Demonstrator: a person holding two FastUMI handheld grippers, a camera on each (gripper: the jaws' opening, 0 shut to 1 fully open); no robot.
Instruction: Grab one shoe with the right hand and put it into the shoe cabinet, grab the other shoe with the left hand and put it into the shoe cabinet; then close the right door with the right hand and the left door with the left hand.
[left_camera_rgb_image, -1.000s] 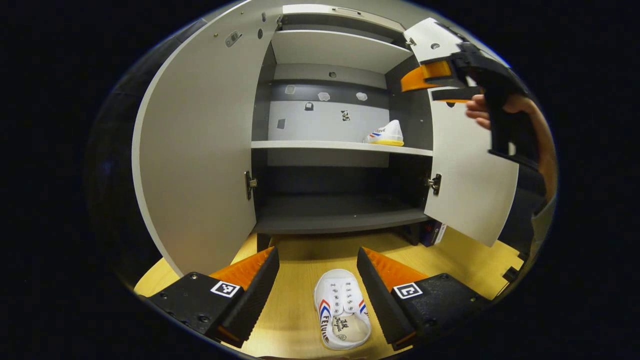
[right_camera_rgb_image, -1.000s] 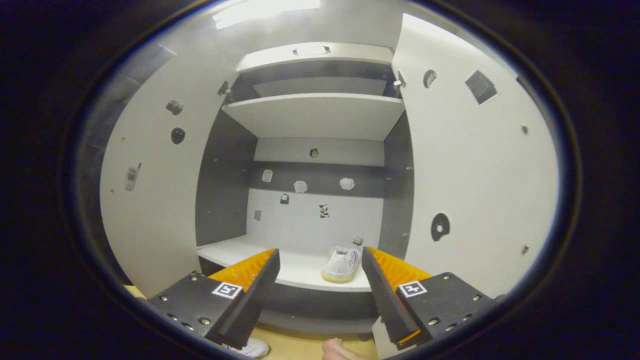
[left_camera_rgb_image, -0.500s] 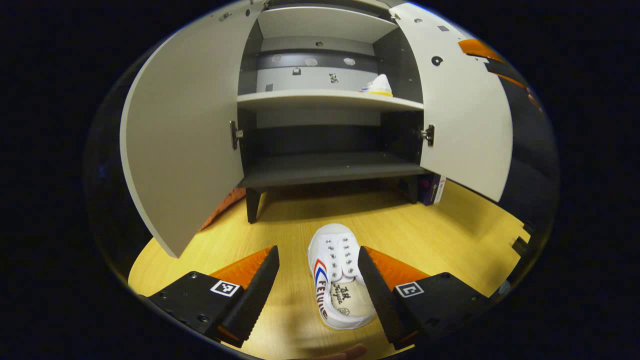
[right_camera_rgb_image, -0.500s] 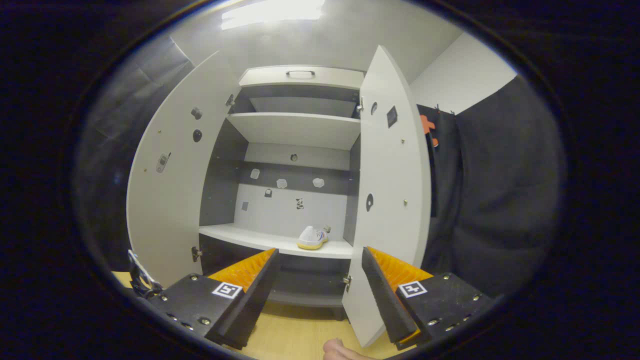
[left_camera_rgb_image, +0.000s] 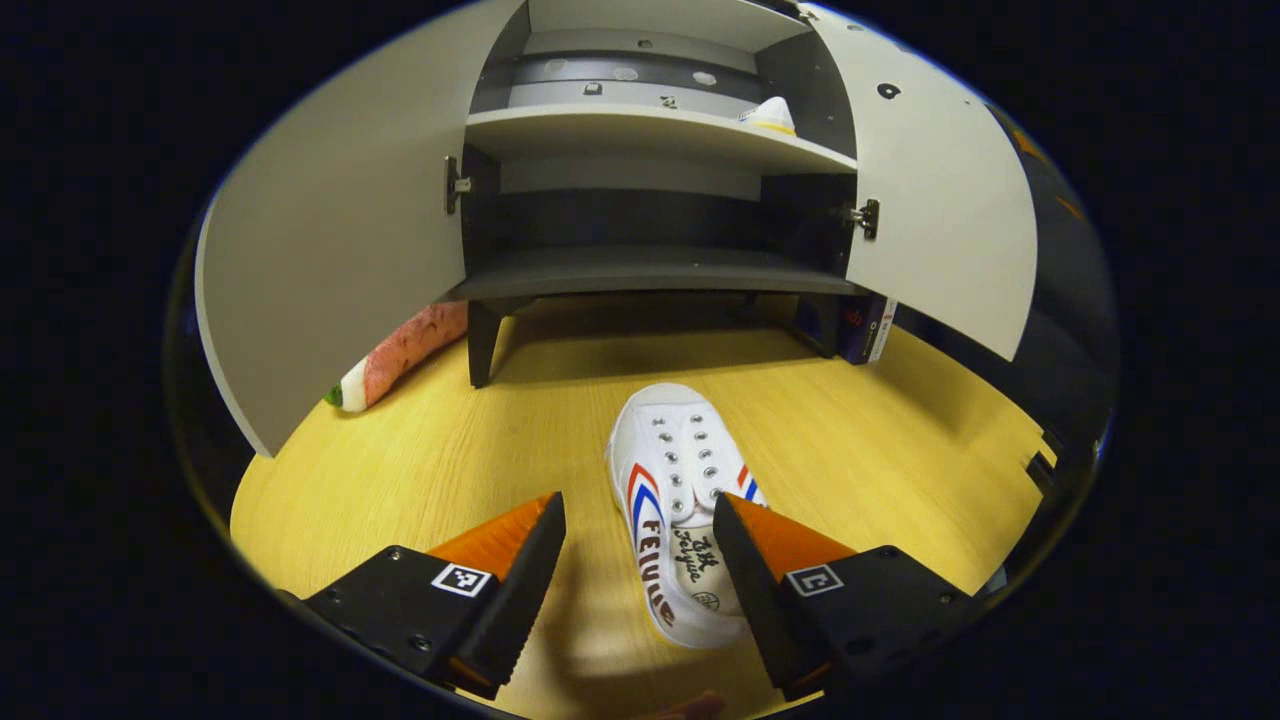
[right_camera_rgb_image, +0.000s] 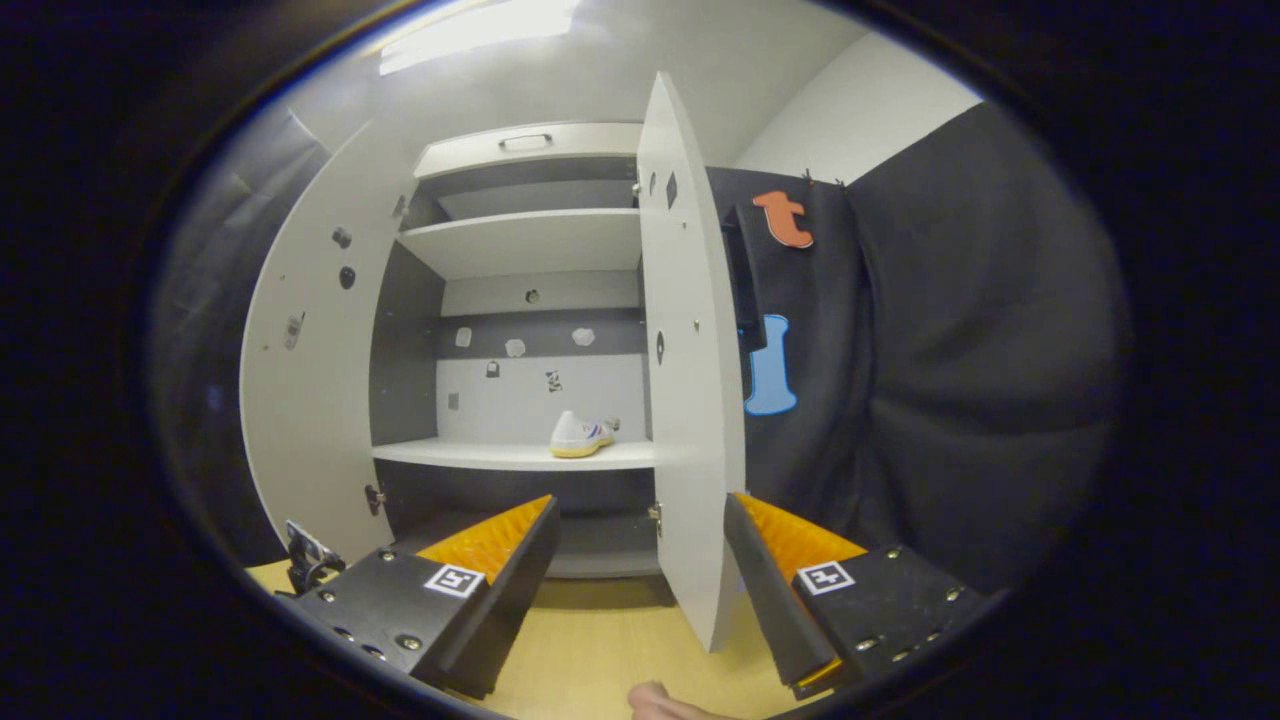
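In the left gripper view, the left gripper (left_camera_rgb_image: 638, 560) hung low over the wooden floor (left_camera_rgb_image: 450, 460) with its jaws spread wide and nothing between them pressed. A white shoe (left_camera_rgb_image: 680, 510) lay on the floor in front of the cabinet (left_camera_rgb_image: 640, 270), toe toward the cabinet and heel toward the camera. The shoe's rear half sat in the gap between the fingers, close against the right finger (left_camera_rgb_image: 745, 570) and apart from the left one; whether the right finger touched it could not be told.

Both cabinet doors stood open. The left door (left_camera_rgb_image: 340, 230) swung out wide, and the right door (left_camera_rgb_image: 940, 210) stood out on the other side. A second shoe (left_camera_rgb_image: 772, 115) rested at the right end of the white middle shelf (left_camera_rgb_image: 640, 130). The dark bottom shelf (left_camera_rgb_image: 650, 272) held nothing. A pink stuffed toy (left_camera_rgb_image: 400, 345) lay on the floor beneath the left door's lower edge.

In the right gripper view, the right gripper (right_camera_rgb_image: 640, 560) was held open too, gripping nothing, well back from the cabinet (right_camera_rgb_image: 530, 330). The right door (right_camera_rgb_image: 690, 400) appeared nearly edge-on between its fingers, farther off. The shelved shoe (right_camera_rgb_image: 580, 437) sat on the middle shelf (right_camera_rgb_image: 510, 455) near that door.
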